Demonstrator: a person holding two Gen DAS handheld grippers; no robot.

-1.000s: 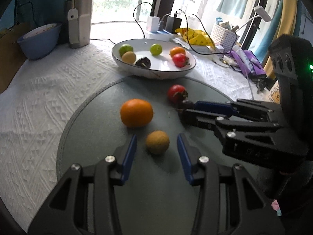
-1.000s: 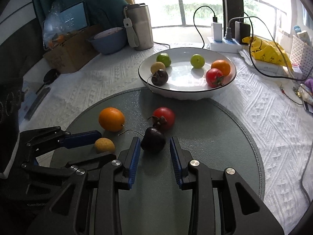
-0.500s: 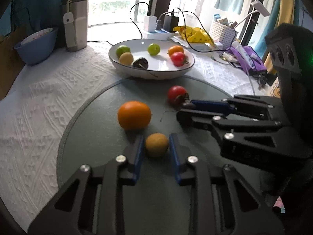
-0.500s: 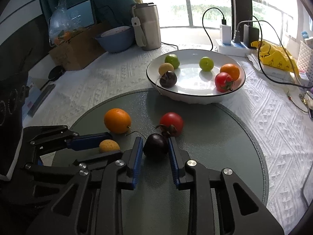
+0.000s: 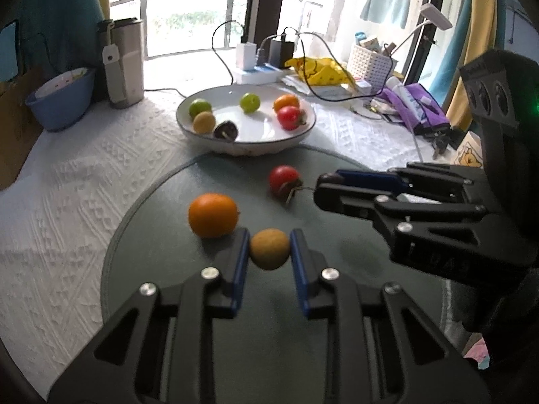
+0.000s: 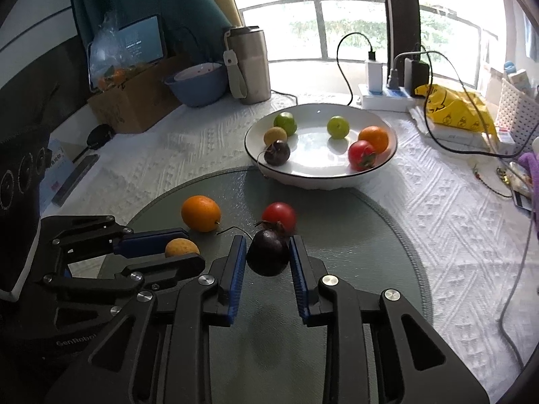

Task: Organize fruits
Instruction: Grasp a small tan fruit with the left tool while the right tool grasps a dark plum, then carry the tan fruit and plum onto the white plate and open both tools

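Observation:
My left gripper is shut on a small yellow-brown fruit, lifted a little above the round grey mat. My right gripper is shut on a dark purple fruit, also lifted off the mat. An orange and a red tomato lie on the mat; they also show in the right wrist view as the orange and the tomato. The white bowl beyond holds several fruits. In the right wrist view the bowl stands ahead.
A steel tumbler and a blue bowl stand at the back left. A power strip with cables, a yellow bag and a white basket lie behind the bowl. A cardboard box sits far left.
Both grippers closed from open onto their fruits and lifted them off the mat. The orange and the tomato stayed in place.

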